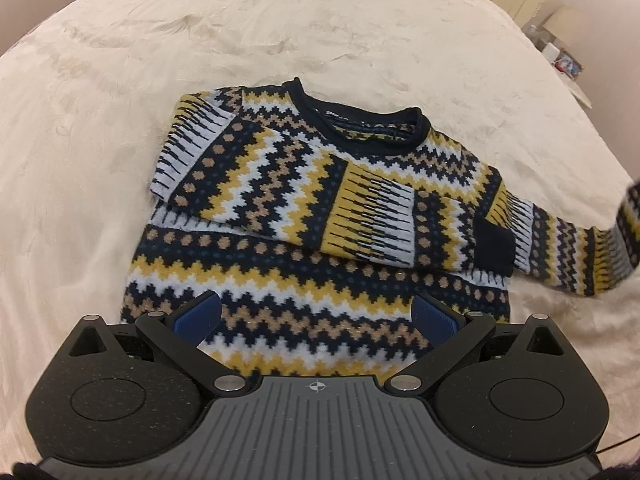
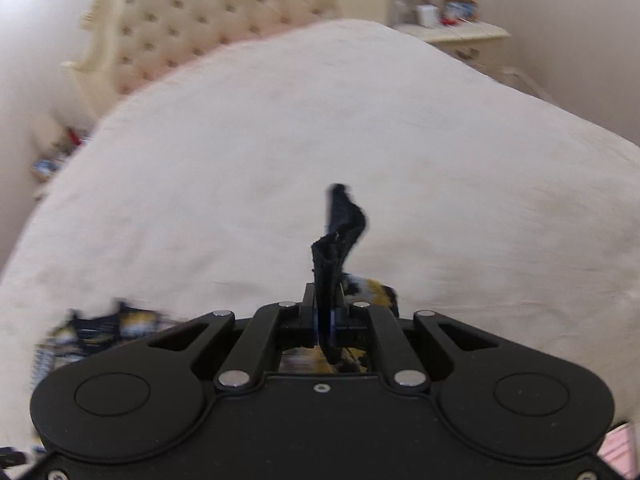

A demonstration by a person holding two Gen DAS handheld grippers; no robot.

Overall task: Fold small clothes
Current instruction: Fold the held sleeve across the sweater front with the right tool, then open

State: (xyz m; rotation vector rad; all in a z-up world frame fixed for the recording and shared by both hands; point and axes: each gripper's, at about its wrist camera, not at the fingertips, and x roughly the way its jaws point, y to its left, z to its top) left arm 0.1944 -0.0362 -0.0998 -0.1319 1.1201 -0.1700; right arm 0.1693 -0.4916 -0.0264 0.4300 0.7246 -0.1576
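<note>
A small knitted sweater (image 1: pixel 304 216) with navy, yellow, white and tan zigzag bands lies front up on the cream bed cover. One sleeve (image 1: pixel 280 184) is folded across its chest. The other sleeve (image 1: pixel 568 252) stretches out to the right and rises off the bed at the frame's edge. My left gripper (image 1: pixel 316 316) hovers open over the sweater's lower hem, its blue pads (image 1: pixel 434 320) apart with nothing between them. My right gripper (image 2: pixel 326 304) is shut on the sleeve's dark navy cuff (image 2: pixel 340 232), which sticks up past the fingers above the bed. The right wrist view is blurred.
The cream bed cover (image 1: pixel 160 100) spreads wide around the sweater. A tufted headboard (image 2: pixel 208 20) stands at the far end. A bedside table (image 2: pixel 460 36) with small items sits at the back right, and more clutter (image 2: pixel 56 152) lies beside the bed on the left.
</note>
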